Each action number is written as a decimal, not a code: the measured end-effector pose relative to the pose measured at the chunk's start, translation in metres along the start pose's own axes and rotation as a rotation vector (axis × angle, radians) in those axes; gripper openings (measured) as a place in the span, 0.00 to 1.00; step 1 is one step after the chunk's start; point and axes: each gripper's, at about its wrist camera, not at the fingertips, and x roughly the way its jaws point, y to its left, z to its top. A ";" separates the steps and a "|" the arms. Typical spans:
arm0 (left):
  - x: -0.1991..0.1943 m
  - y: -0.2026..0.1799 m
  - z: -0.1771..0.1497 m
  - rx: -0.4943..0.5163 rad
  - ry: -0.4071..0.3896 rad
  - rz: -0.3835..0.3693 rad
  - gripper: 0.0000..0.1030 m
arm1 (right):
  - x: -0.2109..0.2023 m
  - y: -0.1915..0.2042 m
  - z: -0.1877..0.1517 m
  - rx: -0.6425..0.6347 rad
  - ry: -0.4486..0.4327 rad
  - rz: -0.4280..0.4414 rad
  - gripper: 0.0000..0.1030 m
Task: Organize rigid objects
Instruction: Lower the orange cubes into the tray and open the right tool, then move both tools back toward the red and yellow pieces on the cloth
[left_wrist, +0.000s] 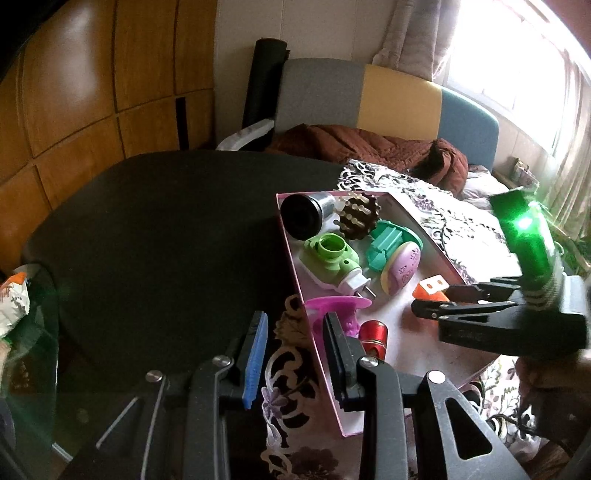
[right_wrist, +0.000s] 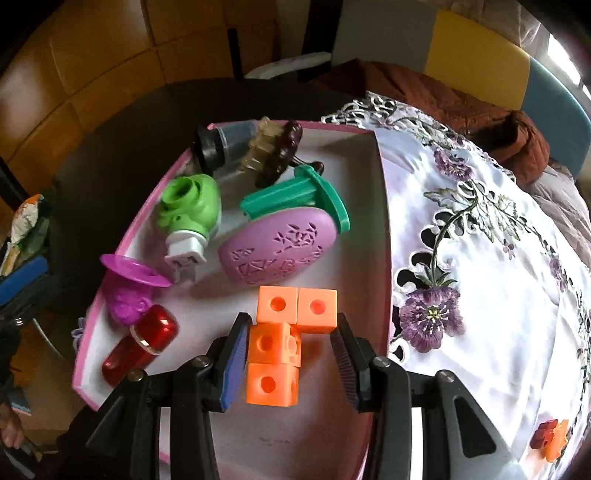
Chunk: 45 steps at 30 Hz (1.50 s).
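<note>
Floral cloth (right_wrist: 480, 258) (dark table (left_wrist: 166, 240)).

Wood-panelled wall (left_wrist: 74, 92) far left. Chair back (left_wrist: 388, 99) in grey, yellow and blue panels, far centre. Bright window (left_wrist: 517, 55) with curtain (left_wrist: 417, 33), far right. Dark round table (left_wrist: 166, 229), part-covered by embroidered floral cloth (right_wrist: 480, 240).

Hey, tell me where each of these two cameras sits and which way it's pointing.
Left wrist: on the left gripper, looking forward and down over the pink box's near edge and the dark table; its own open fingers and the right gripper show.
Right wrist: on the right gripper, looking down into the pink box; open fingers flank the orange cube block.
Shared: box, green plug-in device, red cylinder.
</note>
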 end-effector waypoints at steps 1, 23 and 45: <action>0.000 0.000 0.000 0.000 0.000 0.001 0.31 | 0.004 -0.002 0.000 0.007 -0.003 -0.004 0.43; -0.003 -0.005 -0.001 0.017 -0.001 0.002 0.31 | -0.001 -0.006 0.000 0.077 -0.034 0.020 0.45; -0.011 -0.023 0.002 0.071 -0.015 -0.001 0.31 | -0.052 -0.021 -0.007 0.094 -0.179 -0.010 0.47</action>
